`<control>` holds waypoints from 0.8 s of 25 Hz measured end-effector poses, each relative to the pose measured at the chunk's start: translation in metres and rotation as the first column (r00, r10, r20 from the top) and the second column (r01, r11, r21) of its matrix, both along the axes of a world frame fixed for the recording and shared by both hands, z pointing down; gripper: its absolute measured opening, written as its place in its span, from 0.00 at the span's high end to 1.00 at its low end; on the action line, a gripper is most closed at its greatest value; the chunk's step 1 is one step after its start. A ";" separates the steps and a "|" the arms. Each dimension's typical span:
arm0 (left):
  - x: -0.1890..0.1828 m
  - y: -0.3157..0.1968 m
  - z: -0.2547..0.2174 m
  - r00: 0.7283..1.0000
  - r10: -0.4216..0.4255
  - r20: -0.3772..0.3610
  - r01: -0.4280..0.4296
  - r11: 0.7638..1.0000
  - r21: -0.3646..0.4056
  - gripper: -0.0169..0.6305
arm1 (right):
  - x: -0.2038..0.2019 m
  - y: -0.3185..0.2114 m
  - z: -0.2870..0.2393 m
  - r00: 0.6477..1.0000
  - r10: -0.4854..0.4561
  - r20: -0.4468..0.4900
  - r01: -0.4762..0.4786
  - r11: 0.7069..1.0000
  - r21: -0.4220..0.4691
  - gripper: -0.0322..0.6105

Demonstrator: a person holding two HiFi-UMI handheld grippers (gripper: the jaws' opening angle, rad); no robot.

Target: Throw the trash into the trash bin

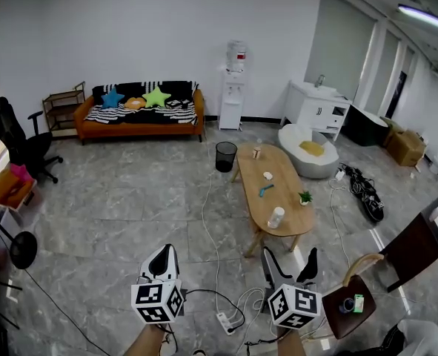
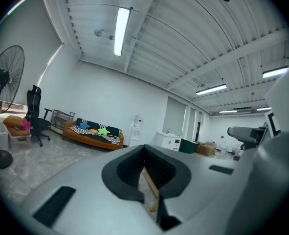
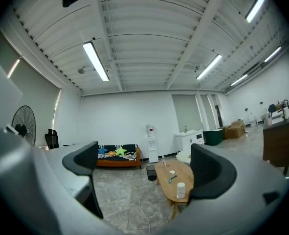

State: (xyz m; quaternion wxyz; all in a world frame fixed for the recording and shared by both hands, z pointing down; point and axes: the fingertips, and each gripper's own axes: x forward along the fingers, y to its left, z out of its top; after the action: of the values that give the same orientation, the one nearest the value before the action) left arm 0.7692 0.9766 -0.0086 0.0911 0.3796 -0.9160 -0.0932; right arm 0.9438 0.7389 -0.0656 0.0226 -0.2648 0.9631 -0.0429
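Observation:
The black mesh trash bin stands on the floor at the far end of an oval wooden table. On the table lie a small cup, a white scrap, a blue item, a small plant and a white cup. My left gripper is low in the head view, well short of the table, its jaws shut with nothing between them. My right gripper is beside it with its jaws wide open and empty, framing the bin and table.
Cables and a power strip lie on the floor just ahead of the grippers. A dark chair stands at the right. An orange sofa, a water dispenser, a white cabinet, an office chair and a fan line the room's edges.

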 end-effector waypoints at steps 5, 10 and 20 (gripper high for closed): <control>-0.030 0.001 0.013 1.000 -0.014 -0.019 0.014 1.000 -0.011 0.99 | -0.029 -0.004 0.017 1.000 -0.007 -0.029 0.006 1.000 -0.022 0.04; -0.061 -0.012 0.025 0.999 -0.013 -0.032 0.012 1.000 -0.023 0.99 | -0.068 -0.023 0.031 0.998 -0.017 -0.059 0.014 0.999 -0.040 0.04; -0.202 -0.086 0.041 0.999 -0.040 -0.028 0.039 0.998 -0.047 0.99 | -0.206 -0.114 0.046 0.999 -0.008 -0.036 0.007 0.999 -0.051 0.04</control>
State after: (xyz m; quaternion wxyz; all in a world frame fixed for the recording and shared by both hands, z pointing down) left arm 0.5674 0.8903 0.0325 0.1111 0.3578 -0.9238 -0.0790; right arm 0.7382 0.6244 -0.0197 -0.0017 -0.2624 0.9629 -0.0629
